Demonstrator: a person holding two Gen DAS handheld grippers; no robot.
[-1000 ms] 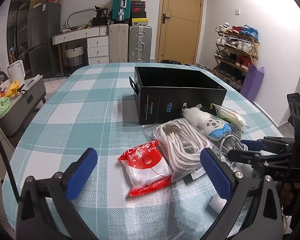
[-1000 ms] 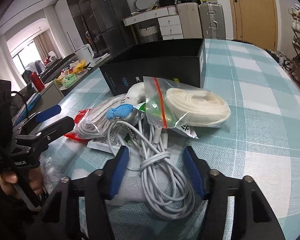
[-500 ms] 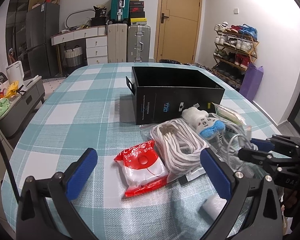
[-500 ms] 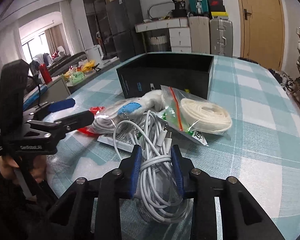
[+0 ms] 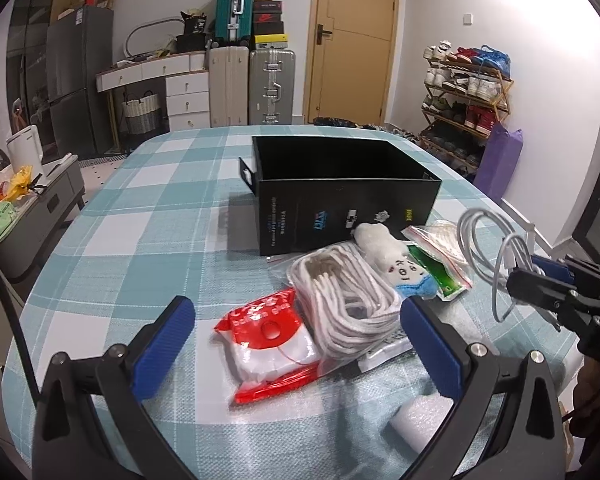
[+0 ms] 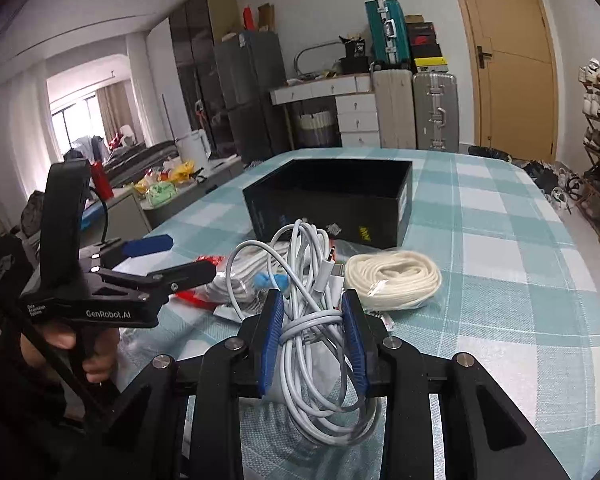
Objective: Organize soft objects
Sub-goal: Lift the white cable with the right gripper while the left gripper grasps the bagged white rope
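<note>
The table (image 5: 148,216) under its teal checked cloth carries everything, and the black box (image 5: 340,184) sits open-topped toward the far side, its mouth facing up, which I judge makes it the place these soft things are meant to go. Nothing shows inside it from either view.

Just in front of the box lies the pile: a bagged white rope coil (image 5: 348,300) in the middle, the red and white packet (image 5: 268,332) touching its left side, a cream cord bag (image 6: 392,276) to the right, and the small plush toy (image 5: 392,260) resting on top near the box wall.

My right gripper (image 6: 311,334) is clamped on the white cable bundle (image 6: 308,300), pads pinching it around its wrapped waist so the loose loops cannot spill; the bundle hangs clear of the cloth, raised above the pile.

My left gripper (image 5: 296,344) hovers low over the packet and rope with its blue fingers (image 5: 168,340) spread wide and gripping nothing, placed, I think, to take one of those next.
</note>
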